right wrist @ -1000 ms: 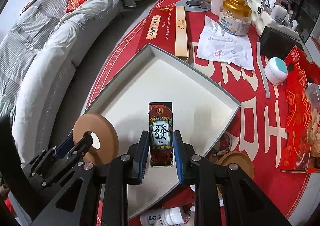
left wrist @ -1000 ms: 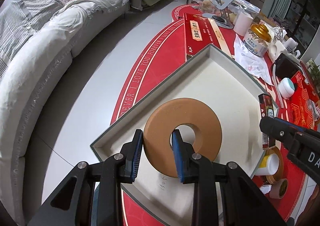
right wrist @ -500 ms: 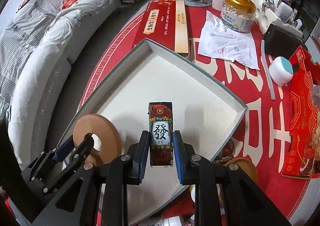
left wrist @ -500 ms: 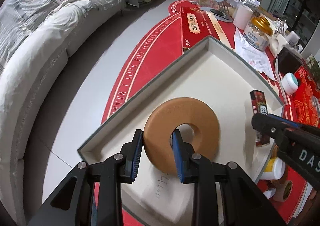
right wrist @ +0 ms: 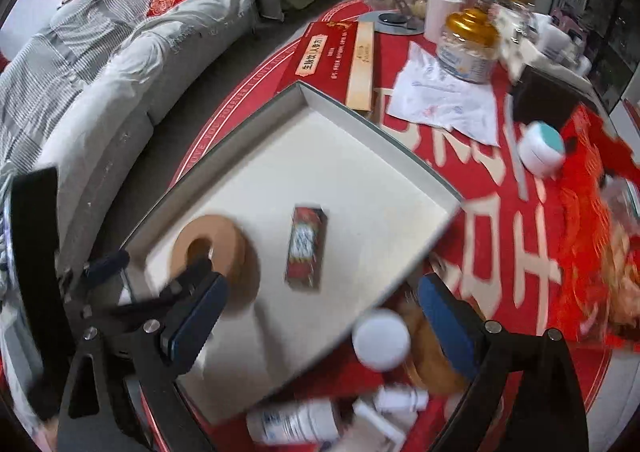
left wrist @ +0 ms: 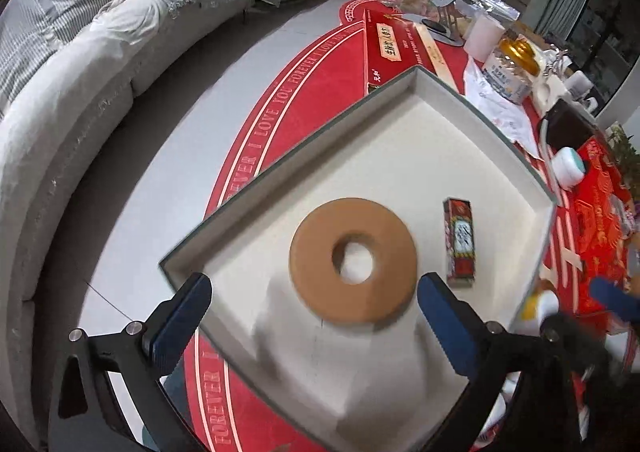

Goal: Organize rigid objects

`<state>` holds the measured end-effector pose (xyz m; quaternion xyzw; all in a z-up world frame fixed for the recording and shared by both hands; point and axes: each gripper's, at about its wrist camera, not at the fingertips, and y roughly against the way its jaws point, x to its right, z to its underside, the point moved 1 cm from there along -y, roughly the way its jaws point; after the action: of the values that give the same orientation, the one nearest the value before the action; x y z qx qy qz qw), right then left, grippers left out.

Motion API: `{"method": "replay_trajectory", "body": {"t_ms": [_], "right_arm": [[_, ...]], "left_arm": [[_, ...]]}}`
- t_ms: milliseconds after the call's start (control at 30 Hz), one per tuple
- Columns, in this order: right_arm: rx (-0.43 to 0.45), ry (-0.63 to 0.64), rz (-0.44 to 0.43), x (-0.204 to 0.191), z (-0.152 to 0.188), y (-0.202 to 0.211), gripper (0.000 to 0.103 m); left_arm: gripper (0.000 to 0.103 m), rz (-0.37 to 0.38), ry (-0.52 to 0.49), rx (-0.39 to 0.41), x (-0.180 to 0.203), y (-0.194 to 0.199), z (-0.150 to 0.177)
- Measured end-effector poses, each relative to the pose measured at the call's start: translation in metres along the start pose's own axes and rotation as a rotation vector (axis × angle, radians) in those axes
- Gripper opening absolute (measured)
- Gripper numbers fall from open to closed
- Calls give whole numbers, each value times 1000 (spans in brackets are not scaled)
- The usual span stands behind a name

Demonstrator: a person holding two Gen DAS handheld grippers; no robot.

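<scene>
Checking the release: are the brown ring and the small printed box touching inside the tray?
Apart. The left wrist view shows bare white tray floor between brown ring and printed box.

Grey sofa [left wrist: 100, 63], gold-lidded jar [right wrist: 468, 47]

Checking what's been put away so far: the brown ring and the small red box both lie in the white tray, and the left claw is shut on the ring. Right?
Not quite. The left claw is not shut on the brown ring: the left wrist view shows its jaws opening wide, clear of it. The ring and the small red box do lie in the white tray.
</scene>
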<state>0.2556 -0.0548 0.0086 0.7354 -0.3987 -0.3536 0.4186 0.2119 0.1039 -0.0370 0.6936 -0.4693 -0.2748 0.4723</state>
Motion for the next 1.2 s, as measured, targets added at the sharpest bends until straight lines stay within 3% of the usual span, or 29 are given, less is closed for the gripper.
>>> {"method": "replay_trajectory", "body": {"t_ms": [133, 233, 333, 400, 633, 800, 1200], "right_arm": [[-1, -2, 36, 12, 39, 13, 97], [-58, -18, 127, 23, 59, 1, 97], [-105, -42, 140, 30, 69, -17, 97], [-132, -28, 196, 31, 77, -25, 99], [-137, -82, 141, 44, 121, -5, 99], [-152, -134, 161, 64, 150, 7, 99], [-87, -284, 121, 112, 184, 30, 99]], "left_arm": [[103, -19, 13, 16, -7, 13, 15], [103, -27, 9, 11, -7, 21, 30], [103, -23, -9, 10, -3, 27, 42], [103, -21, -45, 10, 4, 32, 52], [103, -3, -182, 9, 36, 40, 84], [103, 19, -265, 2, 60, 48, 109], [103, 76, -268, -109, 93, 37, 154]]}}
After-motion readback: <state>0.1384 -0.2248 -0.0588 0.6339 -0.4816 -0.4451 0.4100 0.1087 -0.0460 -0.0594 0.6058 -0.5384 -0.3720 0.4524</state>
